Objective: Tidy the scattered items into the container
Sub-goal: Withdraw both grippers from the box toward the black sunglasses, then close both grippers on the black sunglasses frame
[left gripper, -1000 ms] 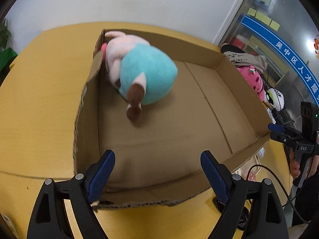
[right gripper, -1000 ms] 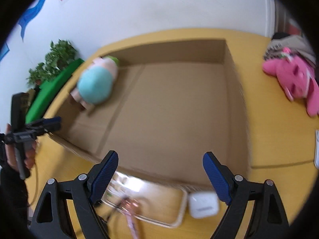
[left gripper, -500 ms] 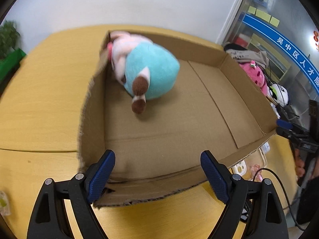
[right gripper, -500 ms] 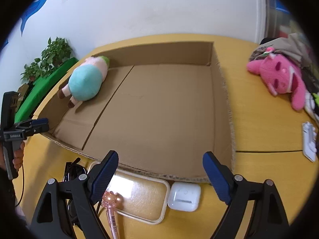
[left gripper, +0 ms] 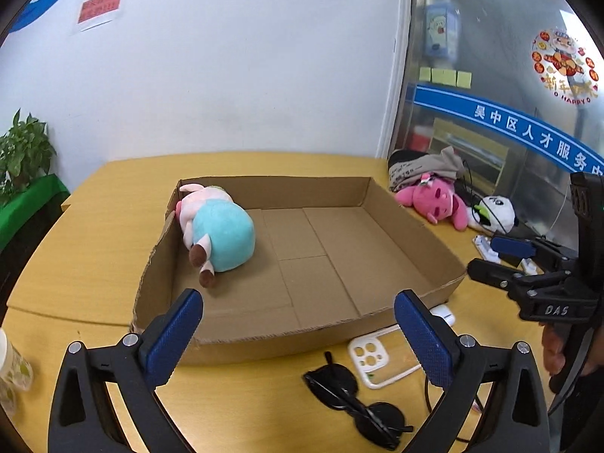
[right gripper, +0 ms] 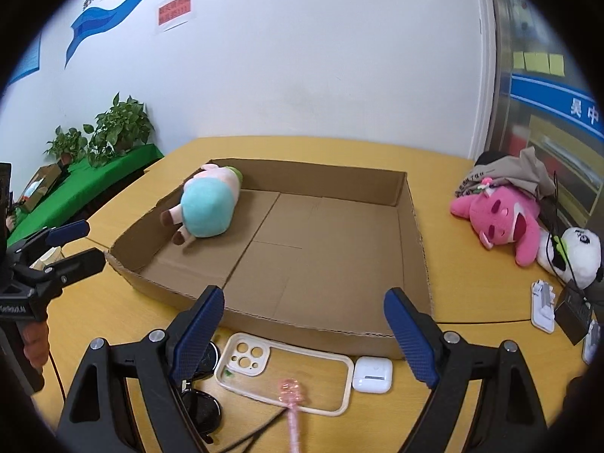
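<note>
A shallow cardboard box [left gripper: 287, 188] [right gripper: 324, 177] lies on the yellow table, with a teal-and-pink plush pig [left gripper: 222, 238] [right gripper: 205, 207] in its far left corner. Along its near wall lie black sunglasses [left gripper: 355, 396] [right gripper: 200, 400], a clear phone case [left gripper: 372, 358] [right gripper: 245, 362], a white earbud case [right gripper: 373, 373] and a pink pen [right gripper: 292, 396]. A pink plush [left gripper: 434, 200] [right gripper: 498, 215] and a panda plush [left gripper: 494, 211] [right gripper: 577, 253] lie to the right. My left gripper [left gripper: 298, 298] hangs before the box, jaws opening, nothing between them. My right gripper [right gripper: 304, 292] is open and empty.
Grey clothing [right gripper: 509, 173] is heaped behind the pink plush. White plastic pieces [right gripper: 543, 302] and a black cable lie at the right edge. A cup [left gripper: 9, 370] stands near the left edge. Potted plants [right gripper: 117, 128] stand on a green shelf beyond the table.
Both grippers have pulled back and risen from over the box, so the sunglasses, phone case and earbud case now show in front. The left jaws stand a little wider.
</note>
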`<state>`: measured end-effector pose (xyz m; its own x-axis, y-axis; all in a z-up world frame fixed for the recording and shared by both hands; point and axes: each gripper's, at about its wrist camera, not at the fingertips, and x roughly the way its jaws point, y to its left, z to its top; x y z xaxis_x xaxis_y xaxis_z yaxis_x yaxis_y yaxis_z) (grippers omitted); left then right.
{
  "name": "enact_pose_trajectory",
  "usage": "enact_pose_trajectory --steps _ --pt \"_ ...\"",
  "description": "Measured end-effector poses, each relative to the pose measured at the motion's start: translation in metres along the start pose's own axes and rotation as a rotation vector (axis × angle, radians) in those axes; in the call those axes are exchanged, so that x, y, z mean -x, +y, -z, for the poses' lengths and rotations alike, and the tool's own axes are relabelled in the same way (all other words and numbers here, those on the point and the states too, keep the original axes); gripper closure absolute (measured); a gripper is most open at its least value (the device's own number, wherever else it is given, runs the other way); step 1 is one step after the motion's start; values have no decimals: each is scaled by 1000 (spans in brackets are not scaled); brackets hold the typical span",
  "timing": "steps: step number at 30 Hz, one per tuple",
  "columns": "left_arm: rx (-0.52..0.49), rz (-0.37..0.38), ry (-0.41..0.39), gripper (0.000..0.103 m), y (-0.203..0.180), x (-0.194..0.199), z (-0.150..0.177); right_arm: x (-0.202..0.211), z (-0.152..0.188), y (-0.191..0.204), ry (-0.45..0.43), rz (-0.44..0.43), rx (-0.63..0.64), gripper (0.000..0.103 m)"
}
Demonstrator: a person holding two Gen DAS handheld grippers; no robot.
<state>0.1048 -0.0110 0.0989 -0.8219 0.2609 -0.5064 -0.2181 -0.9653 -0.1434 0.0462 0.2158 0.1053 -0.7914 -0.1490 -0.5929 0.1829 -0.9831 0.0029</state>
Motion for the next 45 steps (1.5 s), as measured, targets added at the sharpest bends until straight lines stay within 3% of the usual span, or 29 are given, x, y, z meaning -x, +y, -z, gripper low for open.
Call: enact_pose_trajectory --steps 8,22,28,35,45 --pt "52 5 40 0 -9 -4 22 -3 14 4 17 -24 -5 15" --pt "38 39 86 0 -27 -16 30 8 27 11 3 -50 -14 15" --pt "91 121 123 0 -24 -23 35 3 31 11 23 -68 -16 15" --pt "142 185 172 0 -16 -32 47 0 44 14 48 -180 -20 15" --pt "266 261 307 4 2 -69 75 -23 82 58 226 -360 69 15"
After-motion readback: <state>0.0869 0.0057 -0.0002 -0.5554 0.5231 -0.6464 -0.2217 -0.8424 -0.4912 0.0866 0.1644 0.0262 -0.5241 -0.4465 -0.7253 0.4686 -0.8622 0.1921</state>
